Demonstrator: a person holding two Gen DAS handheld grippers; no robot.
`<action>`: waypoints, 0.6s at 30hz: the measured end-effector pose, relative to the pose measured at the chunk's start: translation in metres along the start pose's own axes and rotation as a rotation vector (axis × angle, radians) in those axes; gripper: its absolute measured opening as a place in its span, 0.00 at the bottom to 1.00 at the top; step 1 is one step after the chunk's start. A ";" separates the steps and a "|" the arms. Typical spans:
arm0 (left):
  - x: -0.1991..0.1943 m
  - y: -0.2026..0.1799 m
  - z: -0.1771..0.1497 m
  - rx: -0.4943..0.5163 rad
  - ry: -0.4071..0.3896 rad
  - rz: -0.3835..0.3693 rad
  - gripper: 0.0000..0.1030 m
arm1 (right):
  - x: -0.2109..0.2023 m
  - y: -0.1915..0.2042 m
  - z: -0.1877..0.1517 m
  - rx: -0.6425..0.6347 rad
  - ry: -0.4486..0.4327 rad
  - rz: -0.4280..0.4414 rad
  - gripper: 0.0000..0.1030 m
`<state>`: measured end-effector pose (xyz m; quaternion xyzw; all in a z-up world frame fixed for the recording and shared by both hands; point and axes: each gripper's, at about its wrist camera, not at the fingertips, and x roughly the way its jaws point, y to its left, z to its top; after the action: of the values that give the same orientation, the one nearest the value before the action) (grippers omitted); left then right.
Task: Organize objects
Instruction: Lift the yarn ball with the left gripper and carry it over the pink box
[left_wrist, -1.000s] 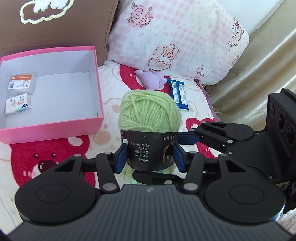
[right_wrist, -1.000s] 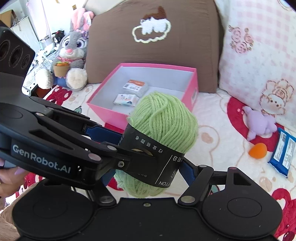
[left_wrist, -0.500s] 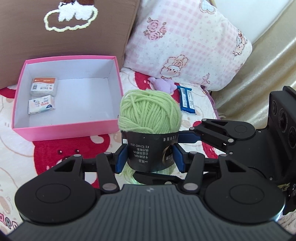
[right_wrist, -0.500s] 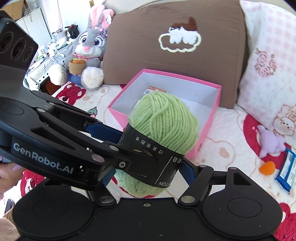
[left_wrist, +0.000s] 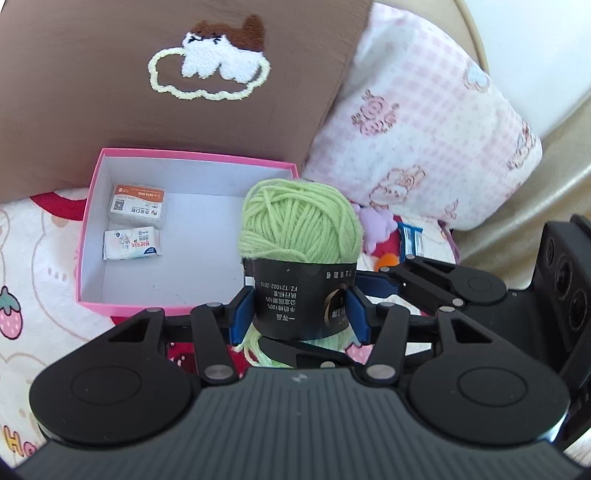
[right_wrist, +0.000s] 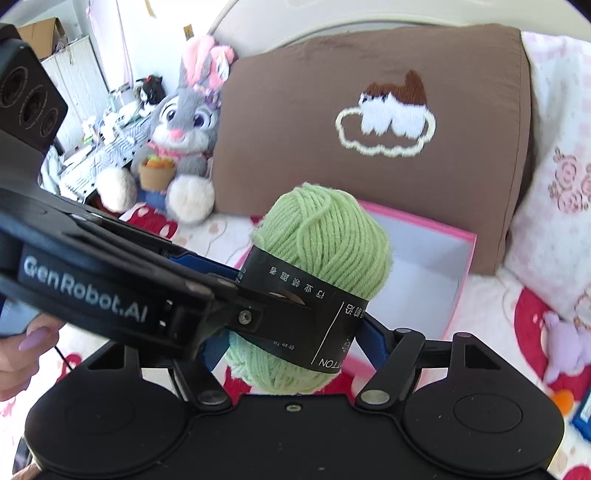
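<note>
While held up near open pink cardboard box (left_wrist: 110, 306), round green yarn ball with black paper band (left_wrist: 301, 236) stayed pinched by left gripper (left_wrist: 299, 319) and right gripper (right_wrist: 295, 332). Two small packets (left_wrist: 136, 225) boxed already. Purple soft toy (left_wrist: 376, 225), blue snack bar (left_wrist: 412, 238) left outside.

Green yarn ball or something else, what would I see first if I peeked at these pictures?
The green yarn ball, right in the middle, squeezed around its black label by both the left tongs and the right tongs. Behind it sits an open pink box holding two small packets, with a brown cushion leaning at the back.
</note>
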<state>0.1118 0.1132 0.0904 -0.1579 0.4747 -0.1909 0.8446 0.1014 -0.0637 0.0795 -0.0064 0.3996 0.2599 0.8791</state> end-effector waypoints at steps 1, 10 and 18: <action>0.004 0.006 0.004 -0.027 -0.001 -0.011 0.50 | 0.004 -0.002 0.003 0.001 -0.002 -0.002 0.73; 0.048 0.051 0.034 -0.145 0.019 0.000 0.50 | 0.060 -0.026 0.025 0.078 0.021 -0.012 0.67; 0.097 0.097 0.049 -0.205 0.064 0.013 0.51 | 0.126 -0.047 0.031 0.157 0.081 -0.017 0.67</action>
<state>0.2171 0.1566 0.0000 -0.2343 0.5193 -0.1409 0.8097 0.2136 -0.0406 0.0029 0.0488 0.4540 0.2199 0.8621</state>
